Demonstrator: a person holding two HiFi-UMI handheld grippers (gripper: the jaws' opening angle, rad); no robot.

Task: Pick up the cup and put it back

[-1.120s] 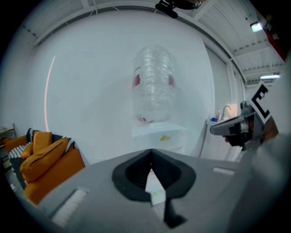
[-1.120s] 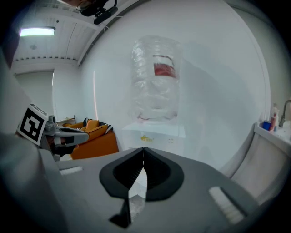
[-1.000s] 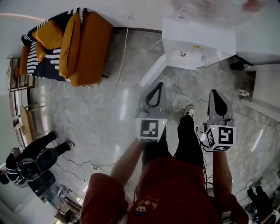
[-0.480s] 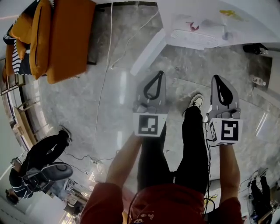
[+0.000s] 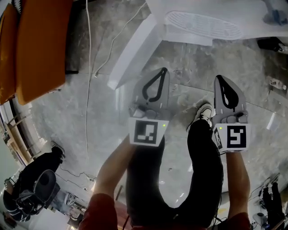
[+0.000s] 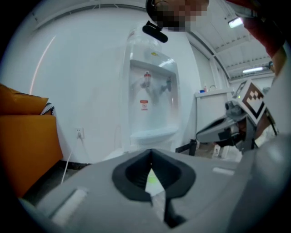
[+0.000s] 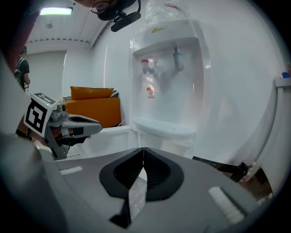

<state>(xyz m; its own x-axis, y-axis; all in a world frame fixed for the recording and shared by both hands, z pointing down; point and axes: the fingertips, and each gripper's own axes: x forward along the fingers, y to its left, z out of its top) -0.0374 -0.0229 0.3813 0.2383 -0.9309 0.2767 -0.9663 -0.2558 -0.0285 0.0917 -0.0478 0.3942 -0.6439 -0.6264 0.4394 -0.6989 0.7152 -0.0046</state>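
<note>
White plastic – a water dispenser (image 7: pixel 168 77) is standing ahead of both grippers, its clear bottle (image 7: pixel 166 13) too blurred to show any fill, its drip tray (image 5: pixel 202 24) jutting toward the person. Marble floor (image 5: pixel 103 112) is spreading open between it and the orange sofa (image 5: pixel 36 45). The left gripper (image 5: pixel 163 72) and the right gripper (image 5: pixel 219 78) are hanging side by side, apart – both clenched on nothing. No view is showing the cup.

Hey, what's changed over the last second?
The head view has tipped down toward the water dispenser's drip tray, which now spans the top edge; the orange sofa has slid to the left edge. Nothing was taken or let go. The left gripper and right gripper stay side by side, fingers shut and empty.
</note>
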